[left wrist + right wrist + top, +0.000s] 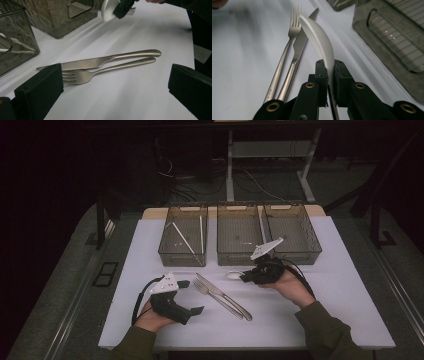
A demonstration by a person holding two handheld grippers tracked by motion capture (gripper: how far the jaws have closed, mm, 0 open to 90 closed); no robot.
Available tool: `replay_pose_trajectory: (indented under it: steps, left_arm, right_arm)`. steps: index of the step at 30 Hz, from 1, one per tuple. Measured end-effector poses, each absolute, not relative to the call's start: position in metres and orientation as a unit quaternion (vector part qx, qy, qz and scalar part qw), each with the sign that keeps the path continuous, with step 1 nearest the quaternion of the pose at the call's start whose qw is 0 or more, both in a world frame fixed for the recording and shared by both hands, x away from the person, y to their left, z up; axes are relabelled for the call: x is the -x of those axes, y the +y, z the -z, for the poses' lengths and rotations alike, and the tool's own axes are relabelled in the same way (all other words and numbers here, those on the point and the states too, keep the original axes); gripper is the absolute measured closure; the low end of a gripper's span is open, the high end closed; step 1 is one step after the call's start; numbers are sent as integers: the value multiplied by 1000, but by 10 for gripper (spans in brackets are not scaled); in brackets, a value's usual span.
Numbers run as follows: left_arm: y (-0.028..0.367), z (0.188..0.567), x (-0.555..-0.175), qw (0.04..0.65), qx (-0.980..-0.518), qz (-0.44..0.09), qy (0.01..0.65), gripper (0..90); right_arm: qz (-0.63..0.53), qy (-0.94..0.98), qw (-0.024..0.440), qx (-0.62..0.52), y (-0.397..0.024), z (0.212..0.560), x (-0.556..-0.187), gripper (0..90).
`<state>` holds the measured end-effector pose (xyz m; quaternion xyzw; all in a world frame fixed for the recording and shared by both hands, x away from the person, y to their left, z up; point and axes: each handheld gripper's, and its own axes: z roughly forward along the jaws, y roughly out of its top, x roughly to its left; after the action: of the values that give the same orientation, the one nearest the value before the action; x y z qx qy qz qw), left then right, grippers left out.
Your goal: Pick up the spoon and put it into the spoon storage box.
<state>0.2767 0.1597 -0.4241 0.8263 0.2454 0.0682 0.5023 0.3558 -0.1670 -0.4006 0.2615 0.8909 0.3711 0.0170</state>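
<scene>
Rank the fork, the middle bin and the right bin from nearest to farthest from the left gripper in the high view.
From the left gripper:
1. fork, just right of it on the table.
2. middle bin, farther back, centre.
3. right bin, back right, farthest.

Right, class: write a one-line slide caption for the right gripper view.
Right gripper shut on a white spoon, above a metal fork and knife lying side by side on the white table.

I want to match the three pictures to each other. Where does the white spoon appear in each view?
High view: the white spoon is right of centre, at the tip of the right gripper, before the middle bin.
Left gripper view: at the top edge, centre, in that far gripper.
Right gripper view: at the centre, clamped between the two jaws, bowl pointing away.
Shared landmark: the fork and knife lying side by side.
</scene>
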Motion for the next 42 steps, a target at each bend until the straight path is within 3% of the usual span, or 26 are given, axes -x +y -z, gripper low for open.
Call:
replay_pose_trajectory:
  steps: [23, 42]
  left_arm:
    - [158, 424, -276, 501, -826, -70, 249, 0]
    - [158, 423, -275, 506, -823, -68, 248, 0]
  right_arm:
    - [-407, 868, 50, -280, -188, 359, -367, 828]
    - [-413, 855, 67, -307, -181, 340, -406, 827]
